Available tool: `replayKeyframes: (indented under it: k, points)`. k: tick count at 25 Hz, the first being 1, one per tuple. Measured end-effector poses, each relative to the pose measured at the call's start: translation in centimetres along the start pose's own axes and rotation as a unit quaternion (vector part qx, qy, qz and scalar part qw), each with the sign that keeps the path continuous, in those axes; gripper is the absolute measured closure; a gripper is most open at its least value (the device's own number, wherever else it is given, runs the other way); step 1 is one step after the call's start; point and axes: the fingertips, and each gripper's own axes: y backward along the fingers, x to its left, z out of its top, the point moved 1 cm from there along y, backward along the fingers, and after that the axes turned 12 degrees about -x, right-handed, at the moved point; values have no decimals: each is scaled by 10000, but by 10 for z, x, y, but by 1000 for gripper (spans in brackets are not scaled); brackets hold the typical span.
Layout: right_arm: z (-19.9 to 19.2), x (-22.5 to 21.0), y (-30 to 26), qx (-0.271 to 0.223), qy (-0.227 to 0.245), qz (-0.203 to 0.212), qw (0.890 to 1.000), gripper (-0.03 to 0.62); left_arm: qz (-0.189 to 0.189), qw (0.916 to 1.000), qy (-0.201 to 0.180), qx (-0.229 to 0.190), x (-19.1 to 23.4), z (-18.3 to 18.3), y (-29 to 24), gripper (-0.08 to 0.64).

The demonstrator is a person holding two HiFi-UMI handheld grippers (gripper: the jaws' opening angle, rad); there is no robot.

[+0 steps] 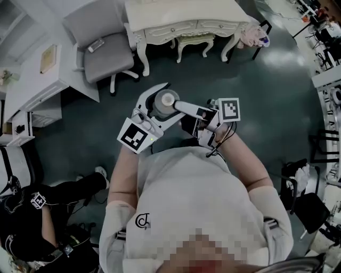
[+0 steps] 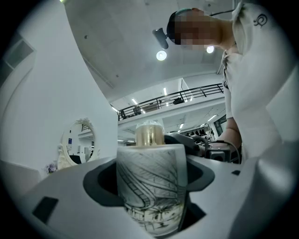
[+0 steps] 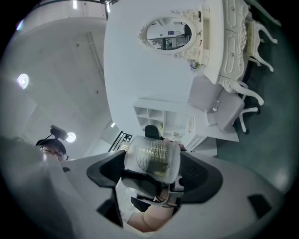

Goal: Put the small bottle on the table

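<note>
The small bottle (image 1: 166, 100) with a gold cap is up in the air in front of the person's chest. The left gripper (image 2: 149, 196) grips its body. The right gripper (image 3: 152, 175) has its jaws spread wide around the same bottle. The white table (image 1: 160, 16) stands well apart, across the dark floor (image 1: 266, 106).

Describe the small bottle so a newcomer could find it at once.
In front of the person, above the dark floor, the left claw grips the small bottle. It is a pale cylinder printed with black line sketches, topped by a gold collar and clear cap, unlike the plain white claw.
</note>
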Motion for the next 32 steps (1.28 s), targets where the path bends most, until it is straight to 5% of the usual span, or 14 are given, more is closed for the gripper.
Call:
replayKeyframes:
  k: [6,13,27,32]
  points:
    - [16,-11,0,162,-121,-76,9998,219,127,9999,40,37,13,-13,-9,206]
    - [80,-36,1,279,-331,-25,9991,221,373,9992,5,174,53,-51,-52,206]
    - [342,-76,36,841,-438,-16,9955,221,861,9959,-57,280,173,-156,-268,206]
    - [408,-88,45,929,-610,80,9938,221,1033,9937,-116,418,205,-185,-323,206]
